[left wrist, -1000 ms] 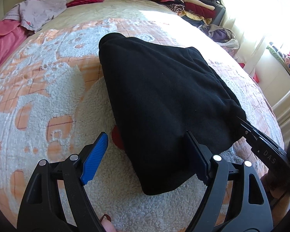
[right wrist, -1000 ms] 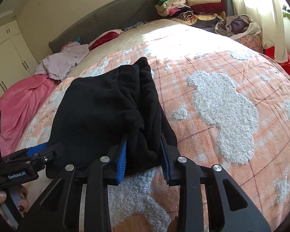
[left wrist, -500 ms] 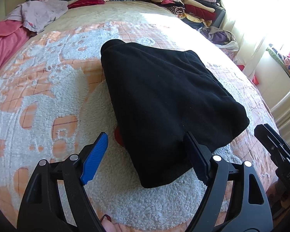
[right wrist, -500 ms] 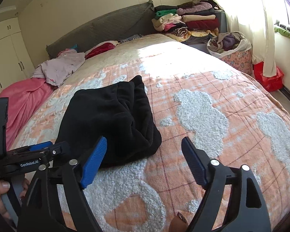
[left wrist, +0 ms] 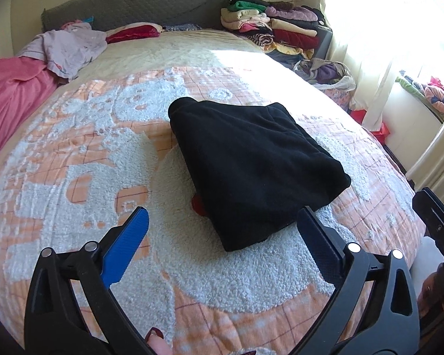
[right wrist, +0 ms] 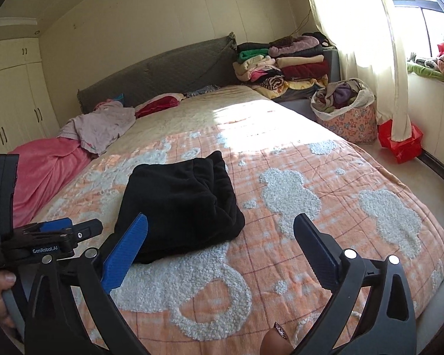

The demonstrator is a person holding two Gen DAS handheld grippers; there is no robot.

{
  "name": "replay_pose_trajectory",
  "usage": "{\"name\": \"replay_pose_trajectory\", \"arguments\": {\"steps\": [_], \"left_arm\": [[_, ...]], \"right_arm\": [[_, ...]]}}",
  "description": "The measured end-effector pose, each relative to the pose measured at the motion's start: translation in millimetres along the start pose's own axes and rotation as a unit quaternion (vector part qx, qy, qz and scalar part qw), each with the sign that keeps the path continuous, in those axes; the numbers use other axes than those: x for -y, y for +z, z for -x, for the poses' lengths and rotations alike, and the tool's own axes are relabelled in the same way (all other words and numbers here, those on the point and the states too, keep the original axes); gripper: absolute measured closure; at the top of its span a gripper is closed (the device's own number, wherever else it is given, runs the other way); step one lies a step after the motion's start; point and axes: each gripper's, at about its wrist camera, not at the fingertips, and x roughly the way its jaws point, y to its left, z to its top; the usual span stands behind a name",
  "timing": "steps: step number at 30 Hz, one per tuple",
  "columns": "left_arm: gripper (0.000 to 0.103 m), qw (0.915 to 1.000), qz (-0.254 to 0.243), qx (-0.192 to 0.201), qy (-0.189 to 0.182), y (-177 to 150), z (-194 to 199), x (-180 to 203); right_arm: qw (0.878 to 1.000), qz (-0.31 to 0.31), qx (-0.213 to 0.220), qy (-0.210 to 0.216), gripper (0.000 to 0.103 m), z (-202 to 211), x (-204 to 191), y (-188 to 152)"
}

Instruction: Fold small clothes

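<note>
**Black garment released; fold appears complete**

On the bed's orange-and-white tufted blanket [left wrist: 74,177], we find the black fleece garment [left wrist: 251,171] lying as a compact folded bundle, near the foot edge. A second ago the right gripper [right wrist: 220,248] was clamped on its near right corner; it has since let go and drawn back, jaws now wide apart and empty. The left gripper [left wrist: 222,245] is likewise spread, holding nothing, and has also backed away. We judge this item's fold finished, with the next piece due.

The bundle's long axis runs from the near edge toward the grey headboard [right wrist: 162,68], angled slightly left, narrow end farthest. A small red object [left wrist: 197,205] shows at its left flank, unidentifiable.
</note>
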Motion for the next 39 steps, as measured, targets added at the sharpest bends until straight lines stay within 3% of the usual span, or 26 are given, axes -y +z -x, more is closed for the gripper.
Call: {"name": "replay_pose_trajectory", "arguments": {"steps": [5, 12, 22, 39], "left_arm": [[0.009, 0.9999, -0.009, 0.011, 0.004, -15, 20, -2], [0.009, 0.9998, -0.011, 0.016, 0.007, -45, 40, -5], [0.009, 0.9994, 0.017, -0.018, 0.023, -93, 41, -21], [0.009, 0.9986, 0.026, -0.025, 0.038, -99, 47, -26]], "right_arm": [[1.0, 0.012, 0.009, -0.007, 0.005, 22, -6, -9], [0.999, 0.031, -0.013, -0.02, 0.005, 37, -17, -34], [0.997, 0.023, -0.068, -0.004, 0.005, 32, -31, -72], [0.996, 0.041, -0.078, 0.003, 0.005, 37, -41, -79]]}}
